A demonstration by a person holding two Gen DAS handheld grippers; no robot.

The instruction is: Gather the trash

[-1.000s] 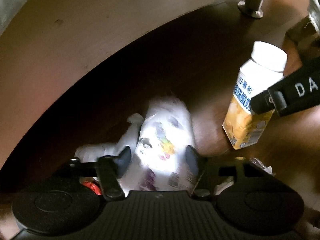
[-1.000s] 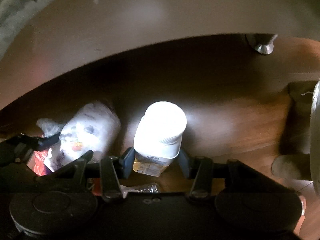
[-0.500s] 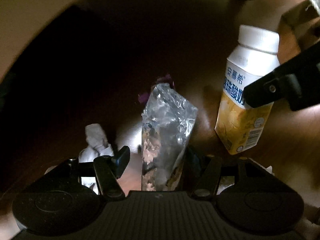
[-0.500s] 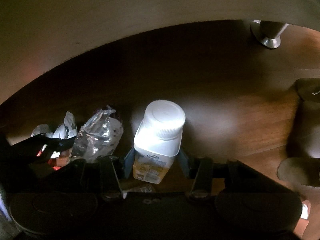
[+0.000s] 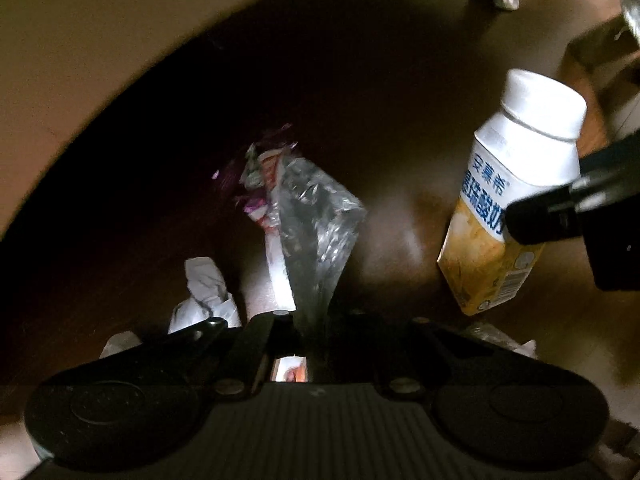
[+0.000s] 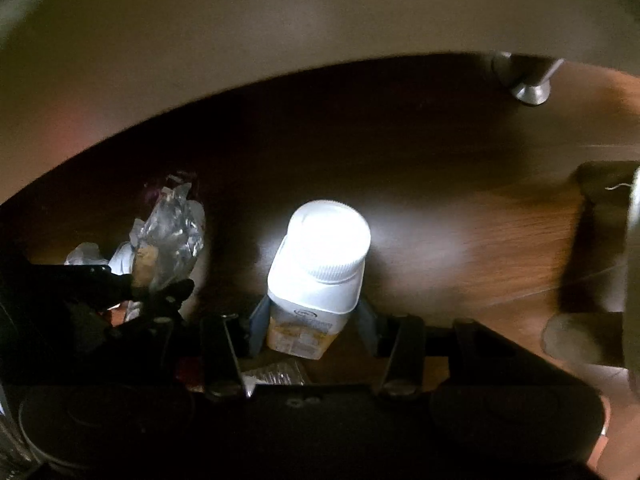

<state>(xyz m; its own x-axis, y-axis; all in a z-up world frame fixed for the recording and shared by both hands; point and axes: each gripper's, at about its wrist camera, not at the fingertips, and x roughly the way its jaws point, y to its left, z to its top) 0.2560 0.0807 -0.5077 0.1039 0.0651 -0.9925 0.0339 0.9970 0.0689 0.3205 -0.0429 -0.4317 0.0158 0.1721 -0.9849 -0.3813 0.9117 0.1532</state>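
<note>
Wrapper: my left gripper [image 5: 310,322] has just closed its jaws on the near end of the crinkled snack wrapper [image 5: 316,220]; the foil is pinched between them, and its far end fans out over the dark wooden floor [image 6: 500,240].
Yogurt carton: it stands upright on the floor to the right of the wrapper, well apart from it, white cap up. My right gripper [image 6: 312,326] brackets the yogurt carton [image 6: 316,272] low on its body; I cannot tell whether the pads press on it or only flank it.
Tissue: a crumpled tissue [image 5: 204,284] lies just left of the wrapper, near the closed jaws.
Beyond: a furniture leg [image 6: 528,84] stands far behind the carton, under a pale panel edge.
Risk, wrapper: I judge the hold thin, on slick foil at one end only; a quick lift could let it slide out, or spill crumbs.
Risk, carton: if the pads close off-centre, I expect the tall carton to tip and roll.
</note>
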